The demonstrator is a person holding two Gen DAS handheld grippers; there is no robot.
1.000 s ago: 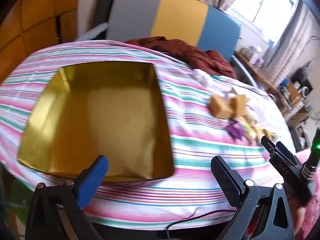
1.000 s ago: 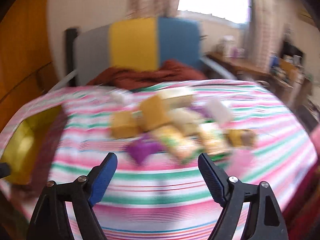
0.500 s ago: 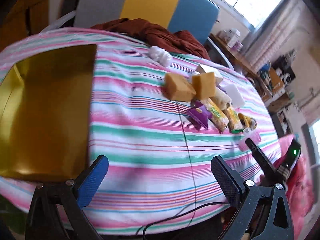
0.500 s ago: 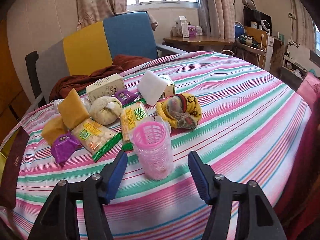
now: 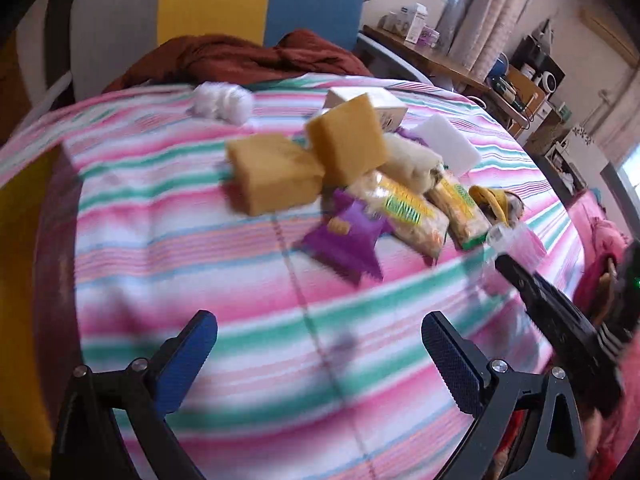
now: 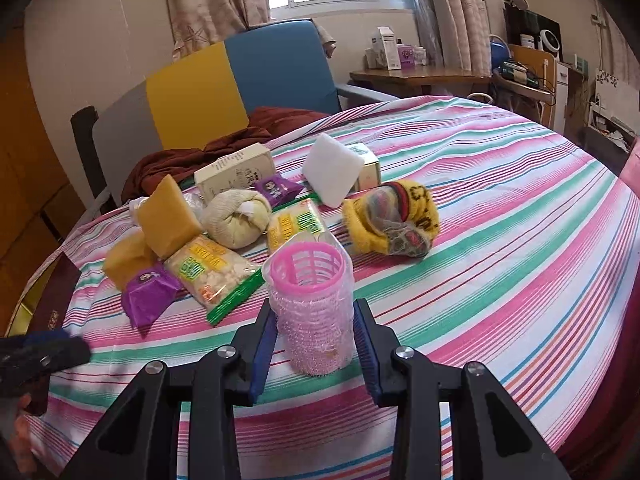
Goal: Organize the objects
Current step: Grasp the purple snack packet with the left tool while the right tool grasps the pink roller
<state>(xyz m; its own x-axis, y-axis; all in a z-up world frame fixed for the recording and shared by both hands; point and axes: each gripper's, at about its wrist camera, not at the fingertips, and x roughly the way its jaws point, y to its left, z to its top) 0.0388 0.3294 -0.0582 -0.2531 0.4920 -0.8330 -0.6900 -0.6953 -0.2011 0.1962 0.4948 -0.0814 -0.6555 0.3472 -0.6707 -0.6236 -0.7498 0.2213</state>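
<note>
Since the earlier frames the right gripper [image 6: 314, 344] has been closing its jaws around the pink hair roller [image 6: 310, 308] — the blue pads are now sitting narrow against its two sides, pressing on the wrapped body, where before they were standing wide with nothing between them. The left gripper [image 5: 318, 354] has been swinging away from the gold tray [image 5: 24, 280], which is now showing only along the left edge of its frame, and its fingers are gaping wide over bare striped tablecloth [image 5: 240, 300], holding nothing. That is looking like the first pick of the sorting being secured, with the tray the likely place for it. The roller is standing upright at lower centre of the right wrist view, just in front of the snack packets [image 6: 212, 276] — a pink lattice cylinder, open at the top, sheathed in clear crinkled plastic
</note>
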